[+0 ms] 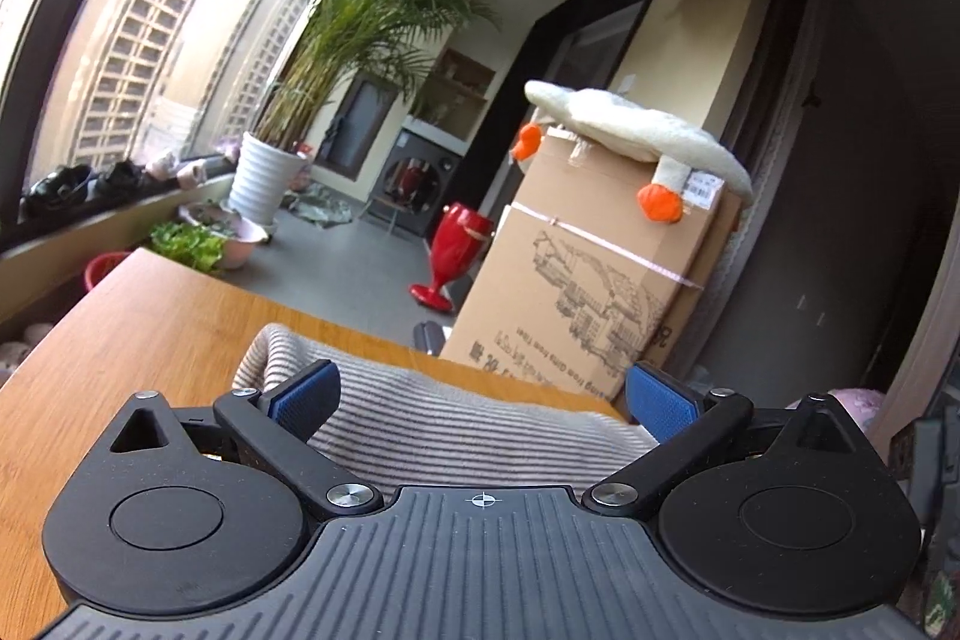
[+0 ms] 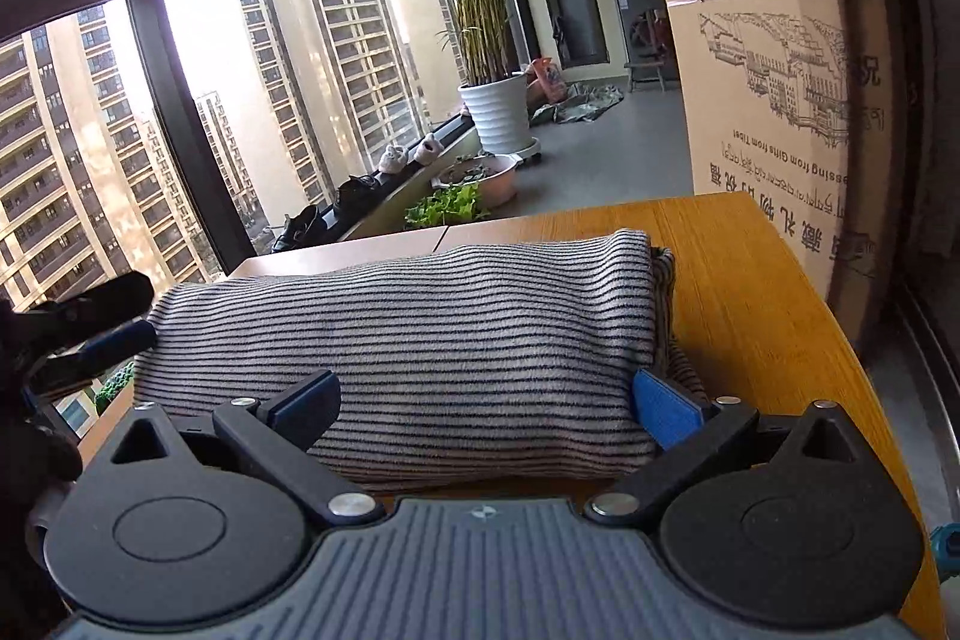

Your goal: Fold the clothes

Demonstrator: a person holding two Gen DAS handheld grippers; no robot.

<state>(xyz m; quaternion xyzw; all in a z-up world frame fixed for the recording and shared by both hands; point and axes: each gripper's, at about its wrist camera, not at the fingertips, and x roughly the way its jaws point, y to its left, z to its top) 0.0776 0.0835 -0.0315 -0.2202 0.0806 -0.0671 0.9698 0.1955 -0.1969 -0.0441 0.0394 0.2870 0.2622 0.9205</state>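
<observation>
A grey garment with thin dark stripes [image 2: 408,334] lies folded into a thick rectangle on the wooden table [image 2: 750,268]. My right gripper [image 2: 486,403] hovers open over its near edge, blue pads spread wide, nothing pinched. In the left wrist view the same striped garment [image 1: 444,424] fills the space under my left gripper [image 1: 480,394], which is also open, its pads apart above the cloth. The left gripper's fingers [image 2: 96,334] show at the garment's left end in the right wrist view.
A tall cardboard box [image 2: 774,58] with a plush duck [image 1: 636,133] on top stands past the table's far right corner. A potted palm [image 2: 498,106], a pink basin [image 2: 480,178], a red vase [image 1: 450,250] and shoes on the window sill [image 2: 336,208] lie beyond.
</observation>
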